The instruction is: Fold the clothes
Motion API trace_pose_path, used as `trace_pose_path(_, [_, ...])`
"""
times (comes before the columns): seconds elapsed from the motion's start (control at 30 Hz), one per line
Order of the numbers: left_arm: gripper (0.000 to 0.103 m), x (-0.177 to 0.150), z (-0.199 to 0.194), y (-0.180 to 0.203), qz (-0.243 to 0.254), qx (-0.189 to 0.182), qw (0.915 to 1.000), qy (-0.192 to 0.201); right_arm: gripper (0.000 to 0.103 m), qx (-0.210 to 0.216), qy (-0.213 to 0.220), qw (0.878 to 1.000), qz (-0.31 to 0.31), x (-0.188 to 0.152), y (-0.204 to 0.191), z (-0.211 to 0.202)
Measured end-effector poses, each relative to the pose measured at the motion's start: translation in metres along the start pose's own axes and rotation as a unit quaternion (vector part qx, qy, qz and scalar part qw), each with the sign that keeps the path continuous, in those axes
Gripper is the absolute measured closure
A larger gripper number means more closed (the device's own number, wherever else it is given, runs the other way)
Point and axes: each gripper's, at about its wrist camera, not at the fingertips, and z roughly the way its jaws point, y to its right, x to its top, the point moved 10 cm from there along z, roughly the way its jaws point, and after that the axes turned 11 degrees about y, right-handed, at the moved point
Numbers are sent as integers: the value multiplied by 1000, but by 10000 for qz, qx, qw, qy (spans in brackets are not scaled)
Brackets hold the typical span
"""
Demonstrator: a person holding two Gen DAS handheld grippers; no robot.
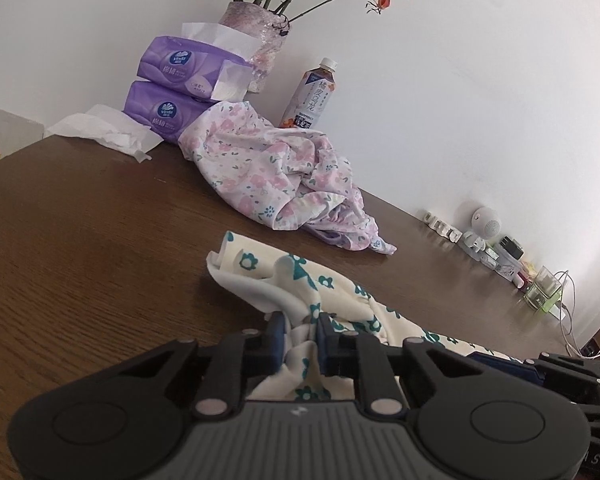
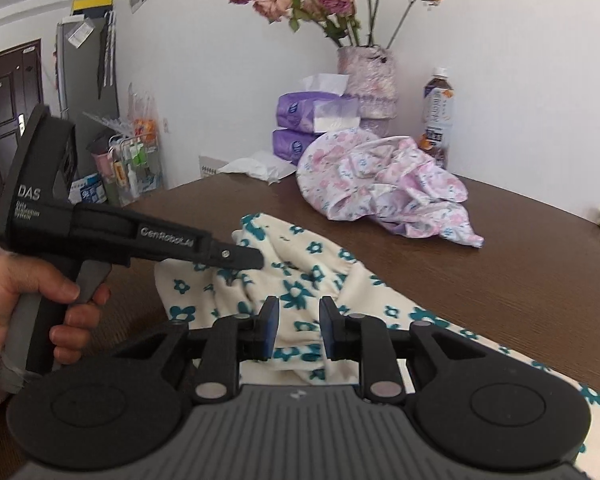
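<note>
Right wrist: "DAS", "GenRobot.AI" on left gripper [image 2: 244, 258]

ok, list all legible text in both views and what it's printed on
"DAS": rear plate of the left gripper.
"GenRobot.AI": same gripper's side.
"Vinda": purple tissue packs.
"SUNTORY": tea bottle; its larger characters are not surely readable.
Too small or blurred: lines under "DAS", white box, fridge notes.
</note>
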Motion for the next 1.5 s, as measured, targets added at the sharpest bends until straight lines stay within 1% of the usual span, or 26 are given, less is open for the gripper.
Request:
trace_pose_path(0.1, [88, 2, -2, 4, 193, 36, 9998, 90, 81, -231, -118, 9995, 166, -9, 20, -4])
trace_pose_path(0.17, [88, 4, -4, 9, 382, 58, 9991, 167, 81, -266, -242, 9991, 244, -17, 27, -3])
trace_pose_path(0.3, [88, 8, -8, 20, 735, 79, 9967, 332, 82, -232, -422, 9988, 115, -29, 23, 1])
trace_pose_path(0.43, [88, 10, -11, 30, 1058, 91, 9933, 453, 82, -235, -482, 9985, -87, -33, 19, 1])
trace_pose_path(0.53, [89, 13, -15, 43, 1463, 70, 9874, 599, 82, -268, -481, 9984, -160, -32, 17, 2])
trace_pose_path(0.63, [89, 15, -19, 63, 1960, 33, 9776, 768, 82, -258, -443, 9986, -108, -31, 18, 0])
trace_pose_path(0.73, [89, 14, -24, 87, 2533, -32, 9631, 913, 82, -235, -396, 9989, -21, -29, 19, -2])
trace_pose_path(0.83, [89, 9, -24, 112, 3073, -84, 9468, 948, 82, -213, -349, 9991, 67, -28, 21, -4])
trace_pose_path(0.97, [89, -9, -22, 149, 3854, -239, 9175, 949, 82, -241, -224, 9993, 168, -22, 27, -12])
trace_pose_path(1.03, [89, -22, -21, 165, 4204, -342, 9022, 896, 82, -395, -107, 9989, 213, -16, 39, -21])
trace_pose_path(1.13, [89, -44, -15, 183, 4628, -448, 8821, 755, 82, -761, 39, 9961, 454, -13, 71, -36])
trace_pose_path(1.23, [89, -70, -6, 195, 4969, -512, 8645, 553, 82, -1050, 183, 9916, 728, -13, 98, -51])
trace_pose_path(1.3, [89, -84, 0, 201, 5167, -530, 8534, 441, 82, -1172, 304, 9893, 810, -11, 110, -60])
trace_pose_path(1.4, [89, -98, 3, 204, 5343, -528, 8429, 354, 82, -1220, 425, 9880, 849, -9, 119, -69])
trace_pose_path(1.47, [89, -105, 4, 206, 5445, -523, 8365, 308, 82, -1207, 433, 9882, 840, -11, 119, -72])
trace_pose_path(1.5, [89, -106, 5, 206, 5451, -508, 8363, 302, 82, -1201, 432, 9883, 836, -12, 119, -73])
